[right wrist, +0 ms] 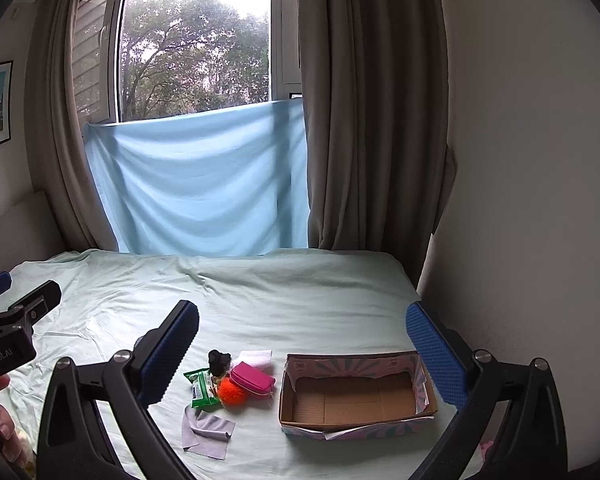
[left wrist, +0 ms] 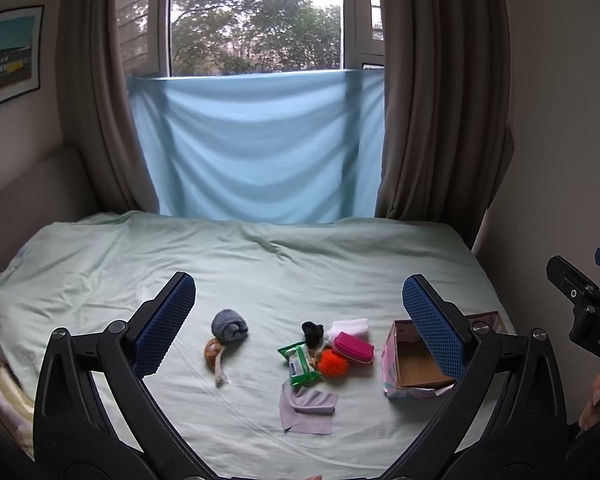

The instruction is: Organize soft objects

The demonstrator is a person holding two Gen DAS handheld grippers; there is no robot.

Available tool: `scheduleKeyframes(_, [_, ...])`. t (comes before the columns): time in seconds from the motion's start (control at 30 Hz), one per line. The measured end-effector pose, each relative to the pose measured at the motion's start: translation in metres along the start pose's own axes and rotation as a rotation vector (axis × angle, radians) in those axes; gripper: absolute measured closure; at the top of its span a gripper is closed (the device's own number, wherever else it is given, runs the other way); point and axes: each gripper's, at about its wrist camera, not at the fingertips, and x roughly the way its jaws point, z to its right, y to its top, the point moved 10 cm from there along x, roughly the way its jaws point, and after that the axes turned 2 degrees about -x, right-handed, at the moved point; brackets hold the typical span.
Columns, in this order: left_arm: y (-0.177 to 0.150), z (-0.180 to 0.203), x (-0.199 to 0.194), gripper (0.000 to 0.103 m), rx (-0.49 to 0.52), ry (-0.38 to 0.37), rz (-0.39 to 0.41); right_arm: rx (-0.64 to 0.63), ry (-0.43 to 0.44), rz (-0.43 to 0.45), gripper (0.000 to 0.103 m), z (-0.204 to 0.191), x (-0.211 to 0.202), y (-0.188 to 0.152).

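Pale-green sheet covers the bed (left wrist: 100, 264), and toward its near edge, from left to right, I see a rolled grey sock (left wrist: 229, 325), a cluster of wipes pack (left wrist: 300, 362), orange pom-pom (left wrist: 333, 362) and pink pouch (left wrist: 353, 348), then the empty cardboard box (right wrist: 356, 396) near the right edge. Both my left gripper (left wrist: 300, 320) and right gripper (right wrist: 306, 344) hover above them with jaws spread wide, holding nothing. I'd drop the right one squarely over the pouch, pinch gently at its middle and lift clear before crossing the box's wall.

Brown curtains (left wrist: 440, 100) flank a blue cloth (left wrist: 260, 148) below the window (left wrist: 256, 16).
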Motion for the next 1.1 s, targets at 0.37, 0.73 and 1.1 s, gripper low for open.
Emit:
scheduleKeyframes(0.37, [-0.023,-0.025,0.002,0.000,-0.081,0.079,-0.051,-0.033,0.073,-0.024,0.000,-0.006,0.010,-0.015])
scheduleKeyframes(0.73, [-0.070,-0.077,0.039,0.000,-0.094,0.135,-0.173,-0.021,0.159,-0.133,0.000,-0.043,0.048,-0.065])
scheduleKeyframes(1.1, [-0.126,-0.168,0.155,0.000,-0.089,0.004,-0.343,0.062,0.075,-0.281,0.000,-0.116,0.089,-0.138])
